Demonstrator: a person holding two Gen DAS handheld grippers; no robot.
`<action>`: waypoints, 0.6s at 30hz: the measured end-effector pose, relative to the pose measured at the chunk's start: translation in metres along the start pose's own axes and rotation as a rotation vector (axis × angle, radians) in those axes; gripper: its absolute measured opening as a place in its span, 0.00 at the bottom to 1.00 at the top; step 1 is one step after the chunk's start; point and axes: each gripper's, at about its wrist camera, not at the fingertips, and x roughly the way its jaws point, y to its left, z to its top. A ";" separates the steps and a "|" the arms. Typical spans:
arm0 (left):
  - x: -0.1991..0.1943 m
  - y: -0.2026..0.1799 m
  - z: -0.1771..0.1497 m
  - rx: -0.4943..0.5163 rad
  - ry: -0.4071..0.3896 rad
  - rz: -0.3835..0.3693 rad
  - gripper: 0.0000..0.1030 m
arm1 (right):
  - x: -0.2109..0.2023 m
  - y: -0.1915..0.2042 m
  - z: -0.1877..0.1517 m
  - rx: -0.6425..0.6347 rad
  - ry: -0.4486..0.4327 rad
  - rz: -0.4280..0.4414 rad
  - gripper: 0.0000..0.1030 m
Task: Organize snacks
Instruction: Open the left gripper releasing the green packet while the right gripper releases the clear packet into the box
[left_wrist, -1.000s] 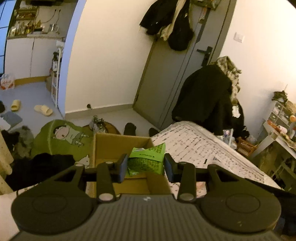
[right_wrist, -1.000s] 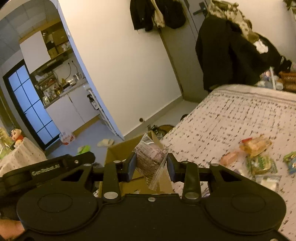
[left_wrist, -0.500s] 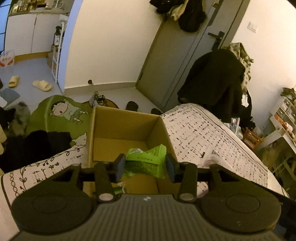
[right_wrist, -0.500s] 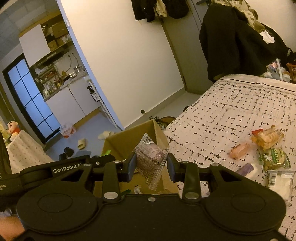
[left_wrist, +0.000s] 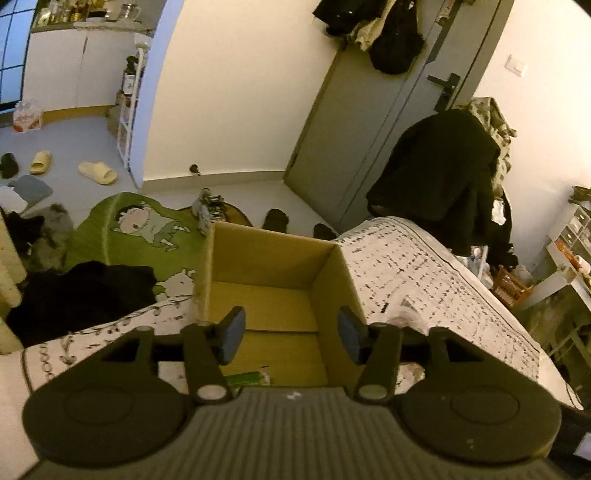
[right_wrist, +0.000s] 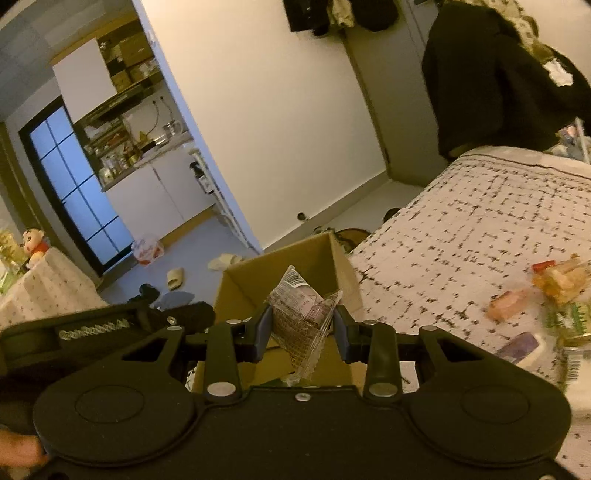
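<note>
Hovering over open cardboard box (left_wrist: 266, 295), left gripper (left_wrist: 290, 338) jaws wide apart, nothing between blue pads (left_wrist: 232, 332). Box sits at bed's (left_wrist: 424, 273) near-left corner, touching patterned bedspread on its right wall. Inside box, near edge: sliver of green packet (left_wrist: 245, 377), mostly cut off by gripper body, print unreadable. Crinkled clear wrapper (left_wrist: 406, 314) pokes up right of box, behind right finger; contents hidden.

Right gripper (right_wrist: 303, 328) clamped on clear-wrapped snack (right_wrist: 301, 317), purplish-brown inside, held above same box (right_wrist: 284, 273). Barcode label at wrapper's top corner, digits too small to read. Lower wrapper tail dips behind gripper body.

Raised lettering on other gripper's arm (right_wrist: 92, 325), seen left in right wrist view: motion-blurred, starts "Gen", rest not legible.

Loose snacks on bedspread, far right of right wrist view, well apart from box: orange-yellow packet (right_wrist: 561, 277), pink packet (right_wrist: 508, 308), green packet with stripes (right_wrist: 570, 319), purple packet (right_wrist: 521, 345). All blurred, no brand readable; rightmost ones clipped by frame edge.

Floor left of box: green cartoon-print cushion (left_wrist: 140, 229), dark clothes heap (left_wrist: 81, 291), pale slippers (left_wrist: 98, 171). Red-and-white bag (right_wrist: 147, 251) by kitchen doorway carries red script, unreadable. Cartoon boy figurine (right_wrist: 33, 243) on cloth-covered table at far left.
</note>
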 end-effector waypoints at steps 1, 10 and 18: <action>-0.003 0.001 0.000 -0.002 -0.005 0.008 0.56 | 0.002 0.001 -0.001 -0.006 0.008 0.015 0.40; -0.050 0.004 0.010 0.047 -0.038 0.055 0.67 | -0.033 -0.016 0.003 0.086 -0.084 0.009 0.47; -0.103 -0.006 0.024 0.116 -0.086 0.029 0.86 | -0.060 -0.011 0.002 0.065 -0.102 -0.051 0.67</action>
